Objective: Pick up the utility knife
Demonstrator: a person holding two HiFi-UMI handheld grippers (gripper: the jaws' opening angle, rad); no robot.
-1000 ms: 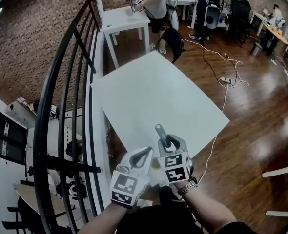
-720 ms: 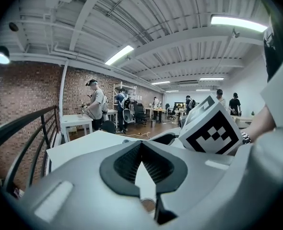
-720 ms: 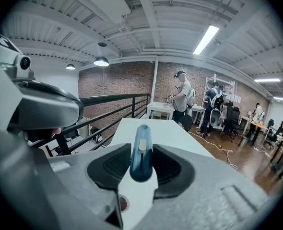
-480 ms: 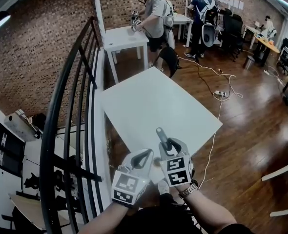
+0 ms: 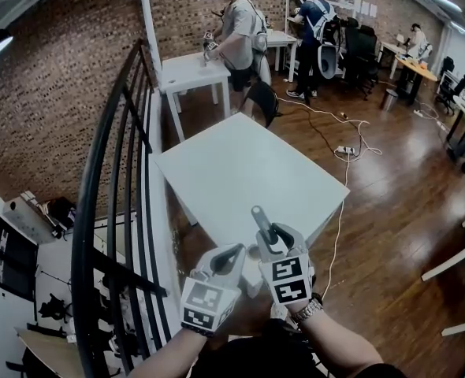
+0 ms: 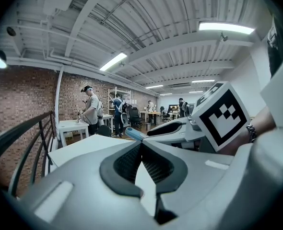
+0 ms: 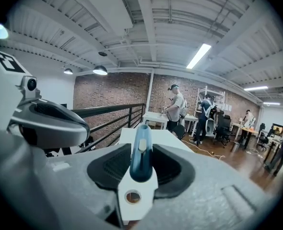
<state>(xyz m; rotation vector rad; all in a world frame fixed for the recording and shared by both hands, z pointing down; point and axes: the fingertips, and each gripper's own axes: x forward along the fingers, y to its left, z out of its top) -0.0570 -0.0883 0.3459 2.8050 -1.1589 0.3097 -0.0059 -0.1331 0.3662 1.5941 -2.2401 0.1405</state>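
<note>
The utility knife (image 5: 258,218), with a blue-grey handle, stands up out of my right gripper (image 5: 270,236), which is shut on it. In the right gripper view the knife (image 7: 142,159) is pinched between the two dark pads, its rounded end pointing away. My left gripper (image 5: 231,255) hovers just left of the right one, its jaws shut with nothing between them. In the left gripper view its tips (image 6: 141,144) meet, and the knife's blue end (image 6: 133,134) shows in the right gripper (image 6: 180,128) beside it. Both grippers hang in front of the white table's near corner (image 5: 295,235).
The white table (image 5: 240,164) is bare. A black stair railing (image 5: 110,179) runs along its left side. A cable (image 5: 347,179) and power strip (image 5: 344,150) lie on the wooden floor to the right. People stand at a second white table (image 5: 187,71) further back.
Both grippers have risen and drawn back from over the table's near corner. The knife has stayed in the right jaws. The left jaws have stayed shut.
</note>
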